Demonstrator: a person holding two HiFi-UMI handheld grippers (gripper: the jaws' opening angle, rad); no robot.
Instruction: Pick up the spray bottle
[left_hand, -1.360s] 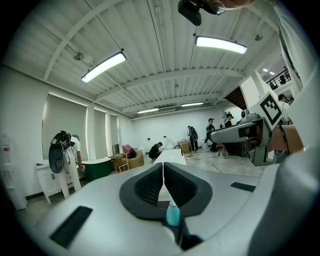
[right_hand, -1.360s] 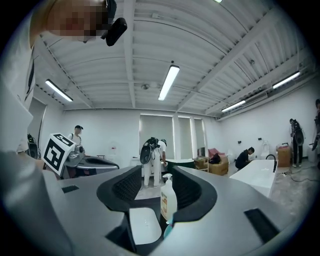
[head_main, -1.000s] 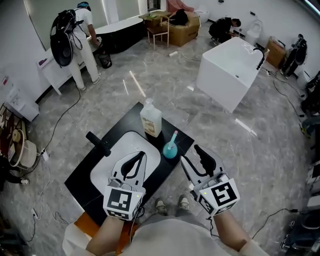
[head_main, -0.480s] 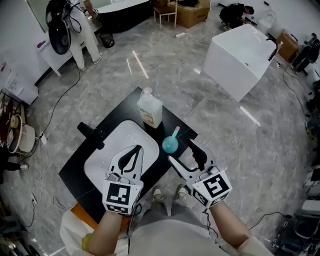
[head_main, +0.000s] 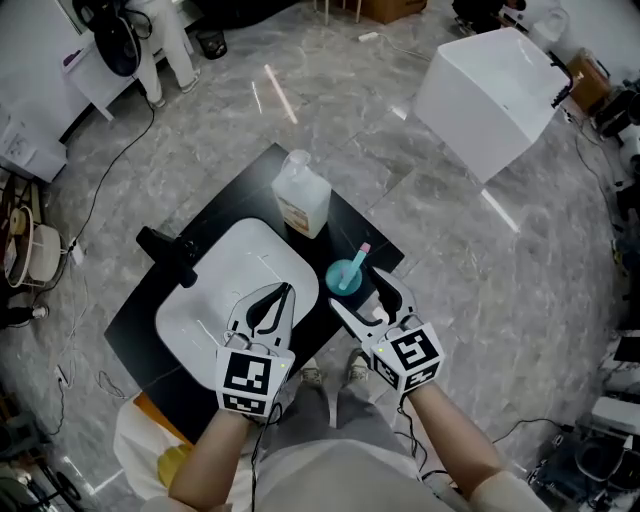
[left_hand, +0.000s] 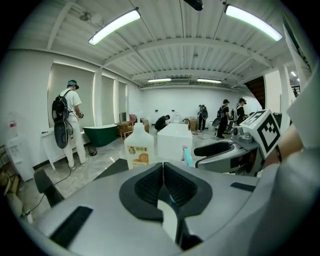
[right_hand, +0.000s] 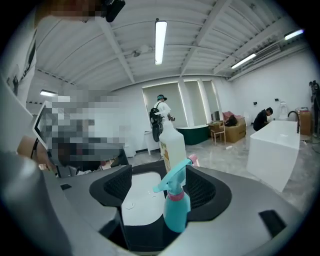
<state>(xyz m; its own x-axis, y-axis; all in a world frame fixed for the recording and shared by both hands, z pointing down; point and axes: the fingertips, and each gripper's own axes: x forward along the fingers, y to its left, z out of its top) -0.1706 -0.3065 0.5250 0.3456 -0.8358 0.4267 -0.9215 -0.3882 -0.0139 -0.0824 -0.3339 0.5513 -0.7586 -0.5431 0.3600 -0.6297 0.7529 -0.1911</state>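
The teal spray bottle (head_main: 347, 275) with a pink nozzle stands upright on the black countertop (head_main: 225, 205), just right of the white basin (head_main: 215, 285). My right gripper (head_main: 358, 292) is at the bottle and its jaws are opening. In the right gripper view the bottle (right_hand: 176, 210) stands between the two pads (right_hand: 116, 186), close to the right one, with neither pressing on it. My left gripper (head_main: 283, 292) is shut and empty over the basin. In the left gripper view its jaws (left_hand: 162, 169) meet, and the bottle's nozzle (left_hand: 186, 154) shows beyond them.
A large pale jug with an orange label (head_main: 300, 198) stands behind the spray bottle. A black faucet (head_main: 170, 255) sits at the basin's left. A white tub (head_main: 495, 85) and cables lie on the grey floor; people (left_hand: 67, 125) work further off.
Both grippers have sunk toward the countertop. The right jaws have spread wider and moved in around the spray bottle. The left gripper stays shut.
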